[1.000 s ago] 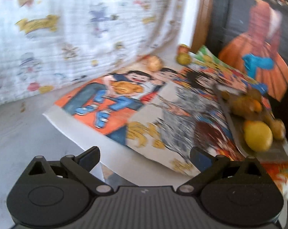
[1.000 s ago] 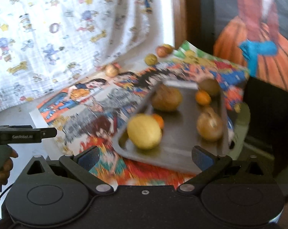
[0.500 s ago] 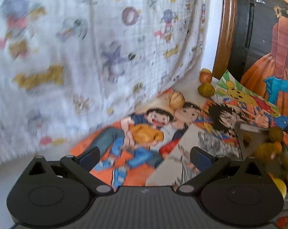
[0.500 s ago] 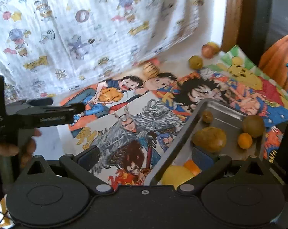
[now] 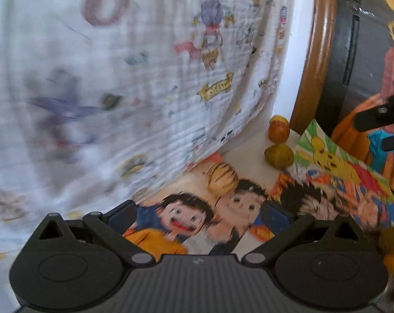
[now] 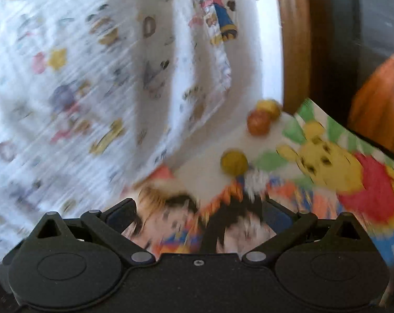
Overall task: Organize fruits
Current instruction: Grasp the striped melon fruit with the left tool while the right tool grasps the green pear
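A white cloth printed with small cartoon figures [image 5: 144, 83] hangs across the back of the scene, falling onto a pale worktop [image 5: 249, 156] covered in bright cartoon posters [image 5: 197, 219], with a curved wooden frame [image 5: 311, 65] rising at about 1 o'clock. Going left to right in the left wrist view, the left gripper [image 5: 197, 212] sits low at 6 o'clock with its jaws spread wide and nothing between them; a striped yellowish fruit [image 5: 222, 178] lies just beyond it at 12 o'clock, resting at the poster's far edge, its long axis roughly side to side, though blur makes this uncertain. Further toward 1 o'clock lie a greenish fruit [image 5: 279, 155] and, behind it near the frame, a reddish-yellow fruit [image 5: 278, 129], both near round, so no clear pointing can be read. At 3 o'clock the dark tips of the right gripper [image 5: 379, 120] enter that view. In the right wrist view, heavily smeared by motion, the right gripper [image 6: 197, 212] is likewise wide and empty, the greenish fruit [image 6: 234, 162] at about 12 o'clock and the reddish pair [image 6: 259, 122] beyond it. The step in hand seems to be the reach toward loose fruit left on the worktop. The next move likely calls for each gripper to settle, straddle one fruit across its narrow width, and close gently so it does not roll toward the cloth.
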{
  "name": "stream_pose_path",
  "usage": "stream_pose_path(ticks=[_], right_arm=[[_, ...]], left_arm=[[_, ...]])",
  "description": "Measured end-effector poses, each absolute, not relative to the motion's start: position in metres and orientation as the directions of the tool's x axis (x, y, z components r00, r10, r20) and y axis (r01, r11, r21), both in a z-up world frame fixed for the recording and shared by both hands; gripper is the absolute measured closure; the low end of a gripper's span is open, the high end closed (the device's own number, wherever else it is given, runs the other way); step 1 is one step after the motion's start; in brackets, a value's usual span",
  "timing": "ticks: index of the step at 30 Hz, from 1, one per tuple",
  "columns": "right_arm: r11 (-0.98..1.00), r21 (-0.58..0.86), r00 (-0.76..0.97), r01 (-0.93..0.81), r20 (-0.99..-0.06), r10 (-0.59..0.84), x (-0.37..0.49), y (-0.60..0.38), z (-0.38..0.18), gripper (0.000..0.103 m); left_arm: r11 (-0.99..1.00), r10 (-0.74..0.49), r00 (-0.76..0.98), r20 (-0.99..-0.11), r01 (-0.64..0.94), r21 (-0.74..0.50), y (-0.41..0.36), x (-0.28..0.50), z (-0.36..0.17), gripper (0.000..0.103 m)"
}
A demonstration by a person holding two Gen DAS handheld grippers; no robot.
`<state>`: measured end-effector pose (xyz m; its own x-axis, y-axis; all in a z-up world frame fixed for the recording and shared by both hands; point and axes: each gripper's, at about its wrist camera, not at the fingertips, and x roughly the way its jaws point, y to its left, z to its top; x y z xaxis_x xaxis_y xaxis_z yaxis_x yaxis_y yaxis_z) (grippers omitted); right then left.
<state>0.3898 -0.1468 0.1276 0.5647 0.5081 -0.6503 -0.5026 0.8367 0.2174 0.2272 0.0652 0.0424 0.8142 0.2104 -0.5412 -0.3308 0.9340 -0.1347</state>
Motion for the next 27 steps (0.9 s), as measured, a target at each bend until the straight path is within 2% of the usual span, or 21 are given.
stream_pose_path(ticks=[3,12,15,19,27], right_arm=[[0.828,0.251,0.567,-0.502,-0.627,0.534,0.436,-0.141,0.102,0.001],[0.823,0.347,0.516,-0.45,-0.651,0.557,0.537,-0.115,0.022,0.001],[0.82,0.338,0.516,-0.462,-0.65,0.558,0.553,-0.108,0.009,0.005],[0.81,0.367,0.495,-0.456,-0.652,0.574,0.568,-0.104,-0.006,0.009],[0.797,0.372,0.471,-0.476,-0.658,0.587,0.578,-0.094,-0.023,0.023]], left_arm=[[0.921,0.201,0.815,-0.544,-0.347,-0.178,0.07,0.255,0.027,0.0],[0.864,0.202,0.798,-0.568,-0.419,-0.281,0.086,0.321,-0.017,0.0],[0.857,0.198,0.799,-0.567,-0.422,-0.295,0.088,0.33,-0.025,0.0],[0.876,0.225,0.807,-0.546,-0.413,-0.251,0.082,0.34,-0.029,0.0],[0.883,0.163,0.824,-0.543,-0.367,-0.292,0.08,0.352,-0.032,0.004]])
